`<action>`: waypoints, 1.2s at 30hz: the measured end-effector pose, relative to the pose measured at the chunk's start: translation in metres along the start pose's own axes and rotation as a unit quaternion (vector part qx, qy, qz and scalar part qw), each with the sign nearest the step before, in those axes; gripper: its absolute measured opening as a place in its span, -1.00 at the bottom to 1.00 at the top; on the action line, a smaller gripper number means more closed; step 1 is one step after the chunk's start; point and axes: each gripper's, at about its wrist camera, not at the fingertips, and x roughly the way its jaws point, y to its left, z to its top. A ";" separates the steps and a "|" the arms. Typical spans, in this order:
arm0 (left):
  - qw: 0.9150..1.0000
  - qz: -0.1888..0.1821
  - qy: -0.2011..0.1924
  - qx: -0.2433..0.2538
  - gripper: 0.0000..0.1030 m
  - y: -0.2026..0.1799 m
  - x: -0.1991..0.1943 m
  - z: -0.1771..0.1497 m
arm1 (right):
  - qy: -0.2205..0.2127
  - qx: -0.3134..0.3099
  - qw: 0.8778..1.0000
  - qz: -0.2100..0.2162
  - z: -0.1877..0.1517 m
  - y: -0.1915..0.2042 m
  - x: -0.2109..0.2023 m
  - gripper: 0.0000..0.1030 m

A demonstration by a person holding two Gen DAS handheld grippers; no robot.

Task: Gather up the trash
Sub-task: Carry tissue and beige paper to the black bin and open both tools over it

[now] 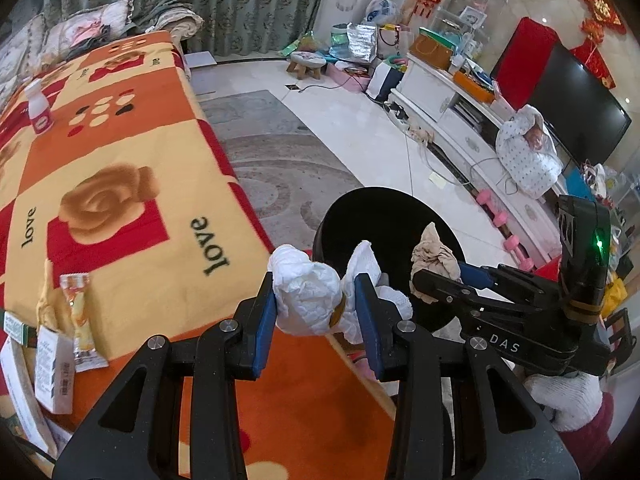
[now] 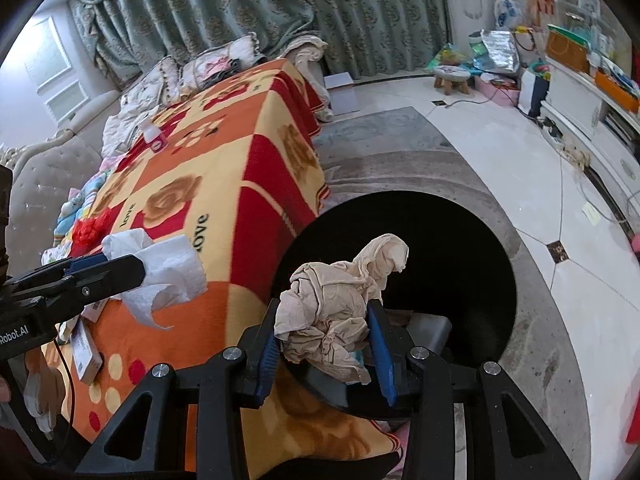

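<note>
The left gripper (image 1: 316, 304) is clamped on a white tissue wad (image 1: 308, 296) short of the black bin's (image 2: 472, 236) rim, while the right gripper (image 2: 326, 340), clamped on a beige rag (image 2: 332, 312), is nearer, already over the opening.

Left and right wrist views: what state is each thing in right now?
left gripper: jaws shut on white tissue wad.
right gripper: jaws shut on beige crumpled wad.
black bin: open, dark inside, beside the table.
small white bottle: upright on the blanket-covered table.
snack wrapper: lying on the table, not yet collected.
</note>
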 end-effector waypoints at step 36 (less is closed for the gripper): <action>0.997 -0.058 0.015 -0.047 0.12 -0.016 0.041 0.021 | 0.001 0.067 0.998 -0.015 0.001 -0.055 -0.005 0.29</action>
